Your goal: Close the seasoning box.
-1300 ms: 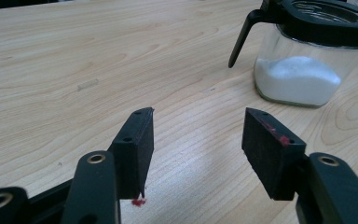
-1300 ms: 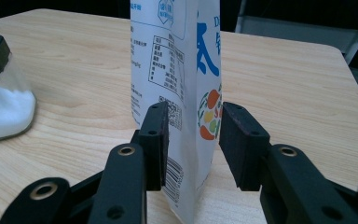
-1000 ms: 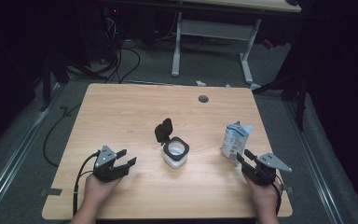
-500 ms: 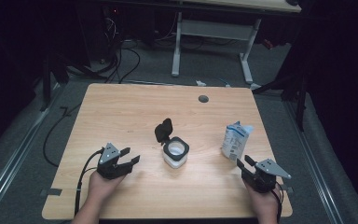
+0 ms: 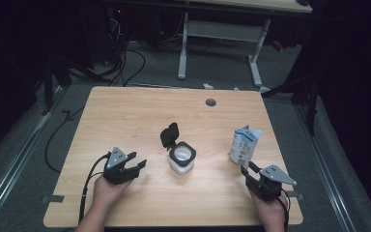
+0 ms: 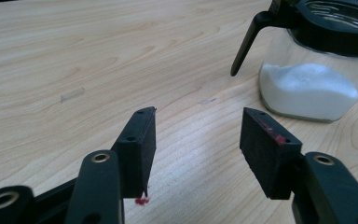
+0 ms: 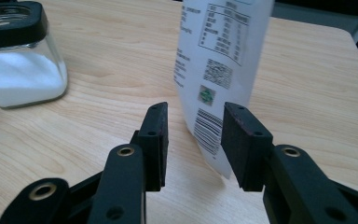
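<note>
While the left gripper [image 5: 134, 166] idles, jaws apart and empty, near and left of the open jar [image 5: 181, 159], the right gripper [image 5: 247, 168] has eased back from the upright packet [image 5: 243, 144], jaws spread, suggesting a grasp is yet to come.

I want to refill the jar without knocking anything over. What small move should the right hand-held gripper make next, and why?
Probably ease the right hand-held gripper forward and close on the white pouch. Its jaws stand open just short of the pouch's lower edge, not gripping it, and the open jar of white powder waits beside it.
</note>
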`<state>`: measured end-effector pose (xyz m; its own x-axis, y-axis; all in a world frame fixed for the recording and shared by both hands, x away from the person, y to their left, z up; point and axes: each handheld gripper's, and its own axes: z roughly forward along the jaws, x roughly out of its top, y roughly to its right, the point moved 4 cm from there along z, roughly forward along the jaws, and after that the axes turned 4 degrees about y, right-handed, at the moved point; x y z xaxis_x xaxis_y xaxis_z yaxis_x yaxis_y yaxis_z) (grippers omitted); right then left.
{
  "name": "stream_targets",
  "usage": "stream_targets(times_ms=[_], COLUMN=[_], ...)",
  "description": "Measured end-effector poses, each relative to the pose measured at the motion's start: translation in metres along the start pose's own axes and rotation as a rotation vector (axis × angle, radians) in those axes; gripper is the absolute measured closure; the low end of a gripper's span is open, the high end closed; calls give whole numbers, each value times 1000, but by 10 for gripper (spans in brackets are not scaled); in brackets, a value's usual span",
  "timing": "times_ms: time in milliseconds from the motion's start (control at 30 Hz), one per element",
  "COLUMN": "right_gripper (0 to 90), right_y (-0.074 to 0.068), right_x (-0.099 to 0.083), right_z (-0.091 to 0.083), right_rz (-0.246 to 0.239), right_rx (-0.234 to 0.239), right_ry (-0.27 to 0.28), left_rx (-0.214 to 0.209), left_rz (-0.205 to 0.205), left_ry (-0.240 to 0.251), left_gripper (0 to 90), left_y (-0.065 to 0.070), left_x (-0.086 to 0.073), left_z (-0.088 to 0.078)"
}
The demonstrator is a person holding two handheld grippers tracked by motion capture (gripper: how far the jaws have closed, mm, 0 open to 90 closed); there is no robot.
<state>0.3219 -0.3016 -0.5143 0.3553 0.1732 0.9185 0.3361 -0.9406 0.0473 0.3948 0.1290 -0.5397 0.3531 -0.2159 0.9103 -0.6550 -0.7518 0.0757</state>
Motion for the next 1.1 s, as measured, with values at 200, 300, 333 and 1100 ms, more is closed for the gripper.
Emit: stream_targets(times_ms=[200, 300, 333, 1100], right_gripper=[610, 610, 616, 690], right_y=[-9, -13, -16, -61], right_x=[6, 8, 10, 24], right_z=[13, 18, 23, 75], right_rz=[-17, -20, -24, -69], right_rx=[38, 53, 63, 179], right_ry=[2, 1, -3, -76], left_rx=[7, 25, 41, 57], left_rz=[-39, -37, -36, -92], left_ry=[-45, -46, -42, -4], left_gripper=[428, 433, 435, 613], left_y=[-3, -4, -5, -4], left_x=[-8, -9, -10, 5], left_z=[-4, -8, -11, -10])
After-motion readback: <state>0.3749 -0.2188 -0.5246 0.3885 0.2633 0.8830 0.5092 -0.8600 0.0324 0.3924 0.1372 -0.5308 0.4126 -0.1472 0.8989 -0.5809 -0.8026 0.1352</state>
